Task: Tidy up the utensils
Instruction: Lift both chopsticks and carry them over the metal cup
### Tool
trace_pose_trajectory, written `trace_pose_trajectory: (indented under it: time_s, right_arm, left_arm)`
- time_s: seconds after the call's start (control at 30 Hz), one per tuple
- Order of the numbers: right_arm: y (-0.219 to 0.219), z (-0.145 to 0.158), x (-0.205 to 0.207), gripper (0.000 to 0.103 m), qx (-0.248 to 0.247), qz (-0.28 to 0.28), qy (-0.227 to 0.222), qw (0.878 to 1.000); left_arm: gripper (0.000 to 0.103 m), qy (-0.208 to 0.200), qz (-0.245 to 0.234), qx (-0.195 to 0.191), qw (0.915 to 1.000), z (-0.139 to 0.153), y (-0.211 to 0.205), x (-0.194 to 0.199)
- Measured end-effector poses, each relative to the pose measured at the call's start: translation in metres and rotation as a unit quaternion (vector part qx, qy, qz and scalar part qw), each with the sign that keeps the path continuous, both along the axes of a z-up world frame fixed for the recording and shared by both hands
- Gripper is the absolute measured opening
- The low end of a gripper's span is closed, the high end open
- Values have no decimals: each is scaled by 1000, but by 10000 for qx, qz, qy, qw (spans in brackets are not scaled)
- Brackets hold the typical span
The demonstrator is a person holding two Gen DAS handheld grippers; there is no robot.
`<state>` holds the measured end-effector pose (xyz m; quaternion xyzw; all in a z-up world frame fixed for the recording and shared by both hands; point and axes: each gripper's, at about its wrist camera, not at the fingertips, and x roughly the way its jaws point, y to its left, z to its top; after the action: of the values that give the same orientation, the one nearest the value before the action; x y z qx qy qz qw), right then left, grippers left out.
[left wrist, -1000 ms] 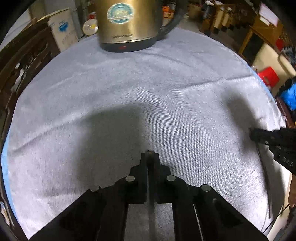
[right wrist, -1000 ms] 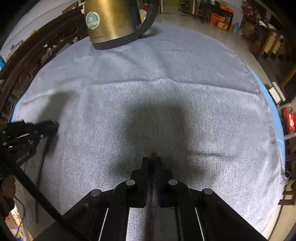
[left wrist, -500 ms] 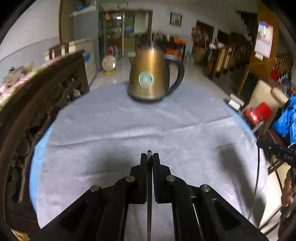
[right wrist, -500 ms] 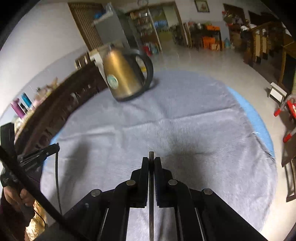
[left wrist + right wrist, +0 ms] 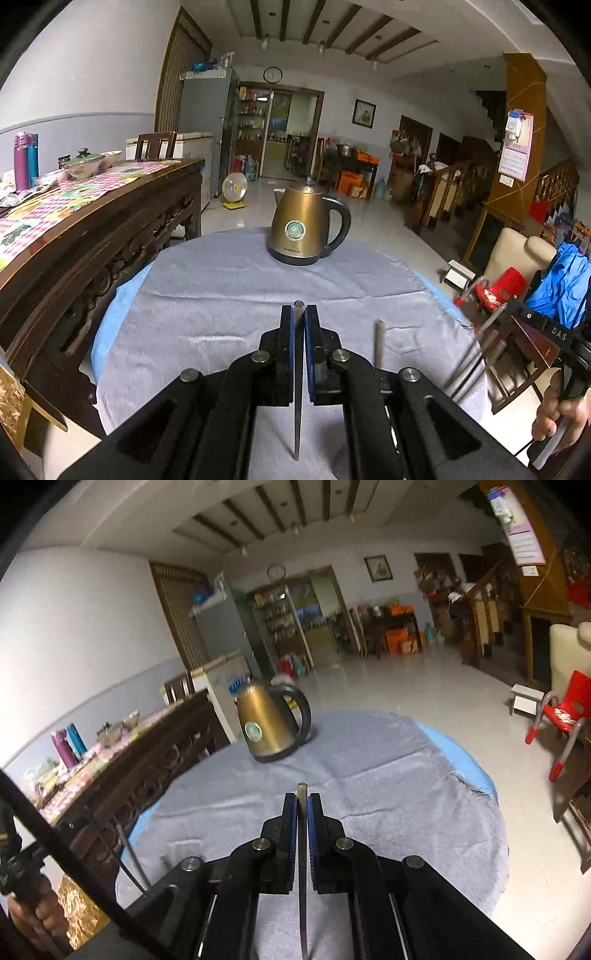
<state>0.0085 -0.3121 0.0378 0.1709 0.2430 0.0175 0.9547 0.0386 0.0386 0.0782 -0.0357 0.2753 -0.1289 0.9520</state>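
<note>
My left gripper (image 5: 298, 314) is shut on a thin metal utensil (image 5: 296, 406), seen edge-on between the blue pads, its tip poking just past them. My right gripper (image 5: 303, 798) is likewise shut on a second thin metal utensil (image 5: 303, 904). Both hang above the near part of a round table under a grey cloth (image 5: 221, 295). In the left wrist view the right gripper (image 5: 517, 310) shows at the far right, held by a hand (image 5: 557, 406). A grey rod (image 5: 377, 343) stands just right of my left fingers; its lower end is hidden.
A brass-coloured electric kettle (image 5: 303, 229) with a black handle stands at the table's far side, also seen as the kettle (image 5: 269, 727). A dark carved wooden table (image 5: 92, 236) with bowls and bottles borders the left. A red chair (image 5: 565, 716) stands on the floor at the right.
Both grippers have risen off the cloth and tipped upward, so the views now take in the room and the kettle looks farther off. Each stays shut on its utensil.
</note>
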Motion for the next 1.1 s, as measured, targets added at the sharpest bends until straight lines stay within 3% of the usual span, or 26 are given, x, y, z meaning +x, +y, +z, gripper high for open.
trace_pose_trajectory:
  time_s: [0.63, 1.1]
  right_arm:
    - [36, 51, -74, 6, -150, 311, -637, 9974]
    - [56, 93, -92, 6, -107, 508, -1141, 9921]
  left_arm:
    - [5, -422, -175, -270, 9986, 45, -6, -65]
    - [5, -914, -410, -433, 9940, 84, -20, -89]
